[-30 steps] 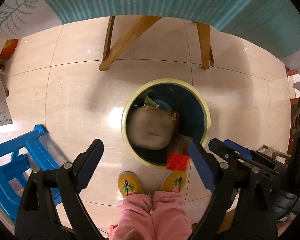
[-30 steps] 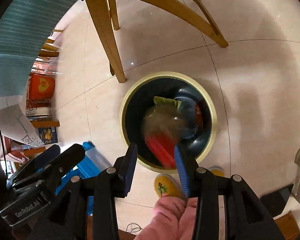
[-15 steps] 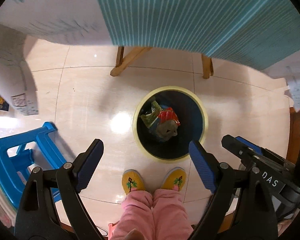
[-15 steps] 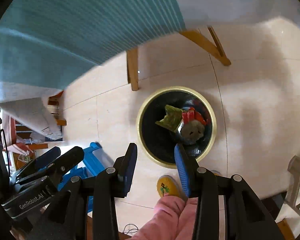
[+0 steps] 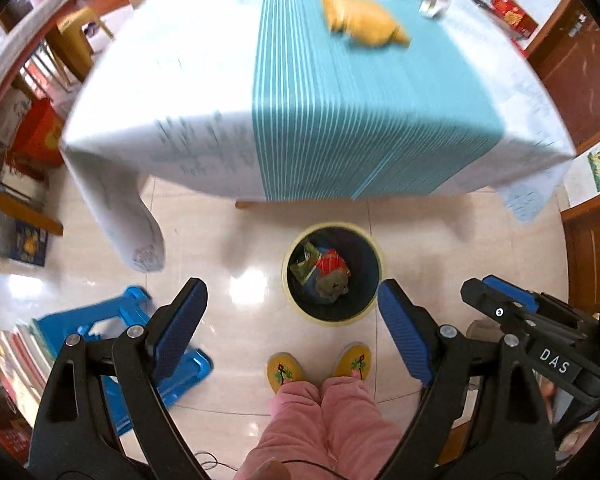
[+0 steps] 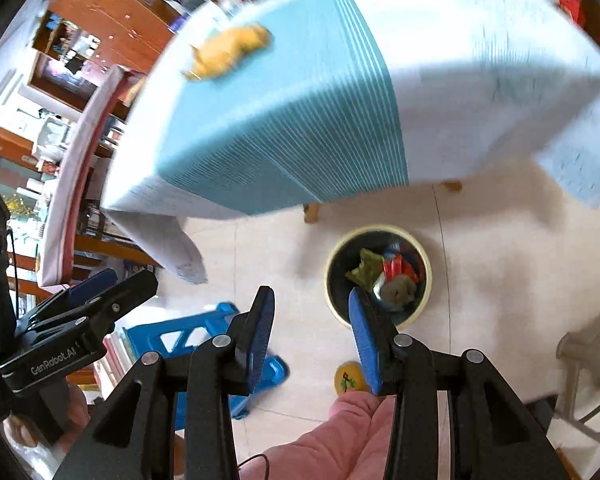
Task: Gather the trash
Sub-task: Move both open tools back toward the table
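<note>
A round bin with a yellow rim (image 5: 296,308) (image 6: 336,312) stands on the tiled floor below the table. Inside lie a green wrapper (image 5: 303,267) (image 6: 365,269), a red wrapper (image 5: 332,263) (image 6: 396,268) and a brownish lump (image 5: 333,286) (image 6: 398,290). My left gripper (image 5: 292,320) hangs high above the bin, open, nothing between its blue pads. My right gripper (image 6: 312,332) is also well above the floor, open and empty. On the teal runner (image 5: 340,92) of the table lies a yellow crumpled bag (image 5: 362,24) (image 6: 228,54), blurred.
A white tablecloth (image 5: 172,92) hangs over the table's near edge. A blue plastic stool (image 5: 112,332) (image 6: 204,332) lies at the left on the floor. The person's pink trousers (image 5: 324,420) and yellow slippers (image 5: 284,370) stand just before the bin. Shelves with books are at far left.
Both grippers have risen a long way; the bin has shrunk in view and the tabletop with the yellow bag has come into sight. The falling trash has settled in the bin.
</note>
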`<state>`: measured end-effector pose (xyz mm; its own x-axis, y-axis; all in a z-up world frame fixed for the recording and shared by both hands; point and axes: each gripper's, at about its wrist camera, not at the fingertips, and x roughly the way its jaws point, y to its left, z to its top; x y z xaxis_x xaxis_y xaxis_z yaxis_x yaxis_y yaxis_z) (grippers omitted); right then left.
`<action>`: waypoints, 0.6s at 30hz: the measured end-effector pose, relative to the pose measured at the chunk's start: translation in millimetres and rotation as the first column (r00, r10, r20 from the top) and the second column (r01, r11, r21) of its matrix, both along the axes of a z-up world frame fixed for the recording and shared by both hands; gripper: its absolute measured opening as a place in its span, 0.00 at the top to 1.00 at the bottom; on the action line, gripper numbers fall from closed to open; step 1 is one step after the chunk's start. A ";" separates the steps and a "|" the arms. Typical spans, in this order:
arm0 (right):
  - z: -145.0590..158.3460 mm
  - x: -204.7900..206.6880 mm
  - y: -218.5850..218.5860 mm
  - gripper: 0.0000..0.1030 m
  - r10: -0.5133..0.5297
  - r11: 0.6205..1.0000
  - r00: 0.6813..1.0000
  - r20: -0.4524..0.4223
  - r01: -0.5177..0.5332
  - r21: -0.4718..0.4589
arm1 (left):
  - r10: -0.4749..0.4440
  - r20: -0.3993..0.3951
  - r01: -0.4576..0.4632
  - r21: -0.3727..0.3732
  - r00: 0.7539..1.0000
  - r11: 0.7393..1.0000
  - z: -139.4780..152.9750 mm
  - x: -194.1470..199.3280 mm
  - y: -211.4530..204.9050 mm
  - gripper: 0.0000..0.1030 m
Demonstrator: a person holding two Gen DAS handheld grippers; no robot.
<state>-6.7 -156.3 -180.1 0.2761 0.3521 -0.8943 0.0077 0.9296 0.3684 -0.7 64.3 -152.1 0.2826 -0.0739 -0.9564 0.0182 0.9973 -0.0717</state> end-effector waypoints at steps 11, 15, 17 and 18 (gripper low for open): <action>119.2 6.0 32.3 0.62 0.055 0.998 0.974 0.218 -0.046 -0.047 | -0.027 0.159 0.029 -0.011 0.987 1.000 117.3 2.0 20.4 0.17; 141.9 12.9 45.2 0.62 0.095 0.994 0.960 0.262 -0.077 -0.078 | -0.018 0.200 0.023 -0.020 0.980 1.000 148.7 9.0 33.6 0.17; 154.3 16.3 50.5 0.62 0.120 0.990 0.952 0.283 -0.095 -0.102 | -0.012 0.219 0.020 -0.032 0.976 0.999 159.1 11.7 38.1 0.17; 160.0 19.7 53.1 0.62 0.133 0.988 0.947 0.294 -0.104 -0.112 | -0.009 0.226 0.018 -0.038 0.974 0.999 162.9 12.5 40.6 0.17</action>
<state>13.0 -103.3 -20.1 0.4978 0.3173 -0.8071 -0.2017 0.9475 0.2481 11.8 104.9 10.8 0.4899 -0.1154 -0.8641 0.0519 0.9933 -0.1032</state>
